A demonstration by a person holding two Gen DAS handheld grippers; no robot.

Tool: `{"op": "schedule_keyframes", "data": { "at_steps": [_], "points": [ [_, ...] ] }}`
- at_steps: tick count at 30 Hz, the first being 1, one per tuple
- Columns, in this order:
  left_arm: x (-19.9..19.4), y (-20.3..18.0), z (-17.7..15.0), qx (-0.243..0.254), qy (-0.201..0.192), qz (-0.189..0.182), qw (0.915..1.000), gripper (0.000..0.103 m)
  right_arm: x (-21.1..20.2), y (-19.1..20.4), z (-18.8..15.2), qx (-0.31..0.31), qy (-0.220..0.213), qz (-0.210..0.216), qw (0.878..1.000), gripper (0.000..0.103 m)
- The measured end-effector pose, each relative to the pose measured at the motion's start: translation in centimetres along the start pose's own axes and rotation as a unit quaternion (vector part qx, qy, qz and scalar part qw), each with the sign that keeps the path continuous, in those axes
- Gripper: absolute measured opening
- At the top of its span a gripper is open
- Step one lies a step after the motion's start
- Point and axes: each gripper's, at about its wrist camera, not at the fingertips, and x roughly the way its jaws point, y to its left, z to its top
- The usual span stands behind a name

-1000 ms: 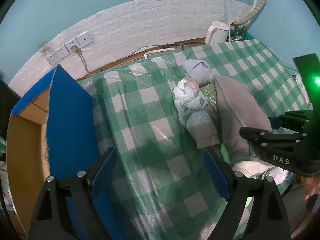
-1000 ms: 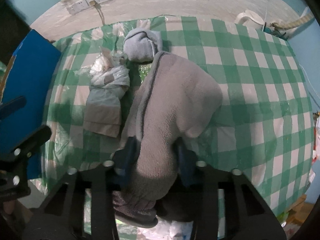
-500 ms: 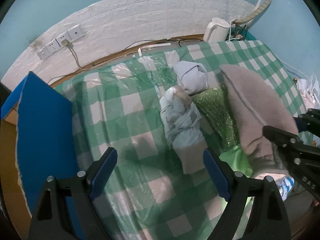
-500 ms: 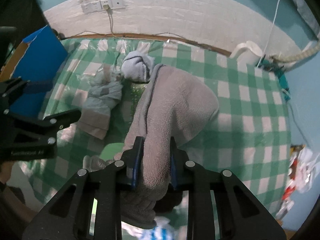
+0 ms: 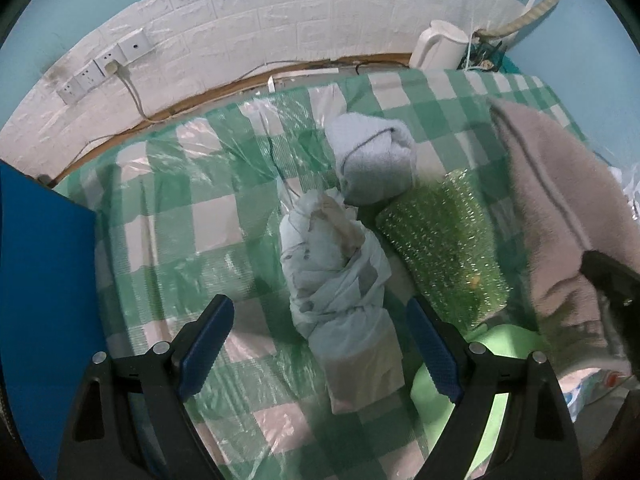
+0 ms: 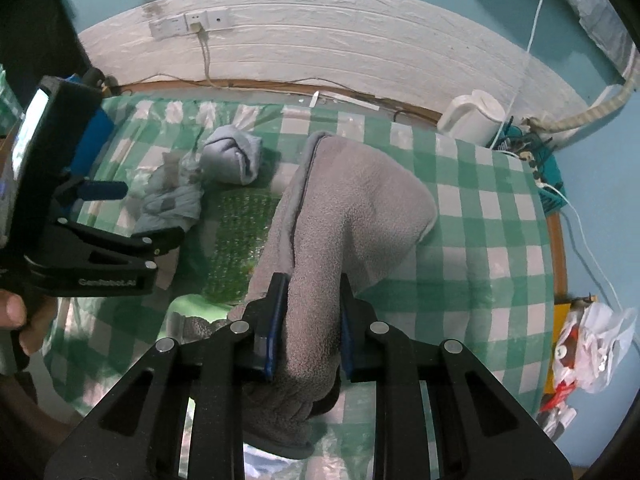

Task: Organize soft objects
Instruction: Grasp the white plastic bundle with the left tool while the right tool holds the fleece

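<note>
My right gripper is shut on a grey fleece garment, lifted so its far end trails on the green-checked table; the fleece hangs at the right of the left wrist view. My left gripper stands open above a knotted pale-blue cloth bundle, its pads apart on either side and not touching it. Behind that lies a rolled blue-grey towel. A sparkly green cushion sits between bundle and fleece. From the right wrist the bundle, towel and cushion show too.
A blue-sided cardboard box stands at the table's left edge. A white kettle and cables sit at the back right by the brick wall. A plastic bag of items lies off the right edge. A light green cloth lies near the front.
My left gripper has moved right and down over the pale-blue bundle, away from the blue box. My right gripper closed tighter on the fleece and raised it, uncovering the sparkly green cushion.
</note>
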Motion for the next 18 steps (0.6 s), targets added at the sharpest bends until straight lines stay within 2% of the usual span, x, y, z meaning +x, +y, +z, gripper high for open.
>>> {"op": "schedule_keyframes", "data": {
  "at_steps": [1, 4, 6, 7, 8, 11, 18],
  "points": [
    [0.2, -0.1, -0.1, 0.001, 0.002, 0.001, 1.0, 0.089, 0.0, -0.1, 0.0, 0.001, 0.0, 0.0, 1.0, 0.022],
    [0.8, 0.0, -0.1, 0.0, 0.009, 0.004, 0.9999, 0.075, 0.1, -0.2, 0.1, 0.002, 0.0, 0.002, 1.0, 0.022],
    [1.0, 0.2, -0.1, -0.002, 0.015, 0.001, 0.9999, 0.062, 0.0, -0.2, 0.1, 0.002, -0.001, 0.002, 1.0, 0.022],
    [1.2, 0.4, -0.2, -0.003, 0.018, -0.003, 0.9998, 0.05, 0.0, -0.2, 0.2, 0.001, -0.001, 0.002, 1.0, 0.022],
    [1.2, 0.5, -0.1, -0.005, 0.019, -0.007, 0.9998, 0.045, 0.0, -0.1, 0.2, 0.001, -0.002, 0.002, 1.0, 0.022],
    [0.9, 0.8, -0.3, 0.0, 0.011, 0.0, 0.9999, 0.038, -0.2, -0.1, 0.3, 0.001, -0.004, 0.001, 1.0, 0.022],
    [-0.6, 1.6, -0.9, 0.006, -0.011, 0.002, 0.9999, 0.036, -1.4, -0.2, 0.7, 0.003, -0.016, 0.003, 1.0, 0.022]
  ]
}}
